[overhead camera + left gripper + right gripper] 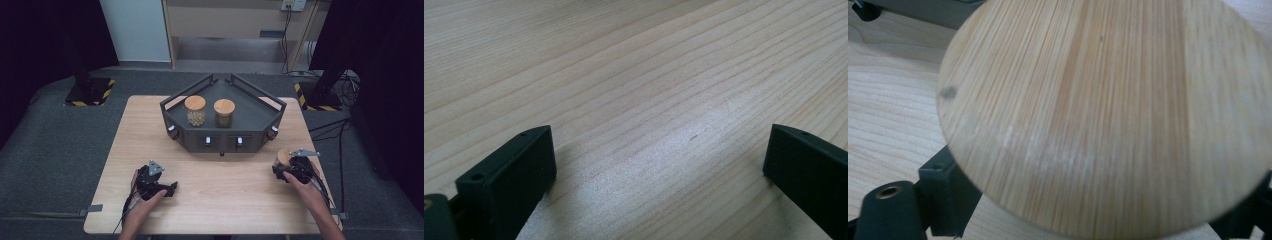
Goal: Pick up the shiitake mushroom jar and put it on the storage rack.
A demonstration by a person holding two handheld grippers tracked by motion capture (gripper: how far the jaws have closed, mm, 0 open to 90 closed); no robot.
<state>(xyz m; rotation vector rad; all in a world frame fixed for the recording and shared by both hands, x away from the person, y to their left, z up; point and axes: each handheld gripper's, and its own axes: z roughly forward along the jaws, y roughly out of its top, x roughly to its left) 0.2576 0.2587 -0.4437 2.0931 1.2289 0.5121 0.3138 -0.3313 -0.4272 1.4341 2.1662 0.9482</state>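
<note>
Table-level, right tool (289,167) straddles a wooden-lidded jar (1108,110).

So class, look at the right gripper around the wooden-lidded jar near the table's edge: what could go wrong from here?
1. The right gripper straddles the jar below its wide wooden lid; an off-centre grip could tip it.
2. The jar stands near the table edge, so a slip could send it off.
3. Lifting toward the tray, it might clip the rail.
</note>
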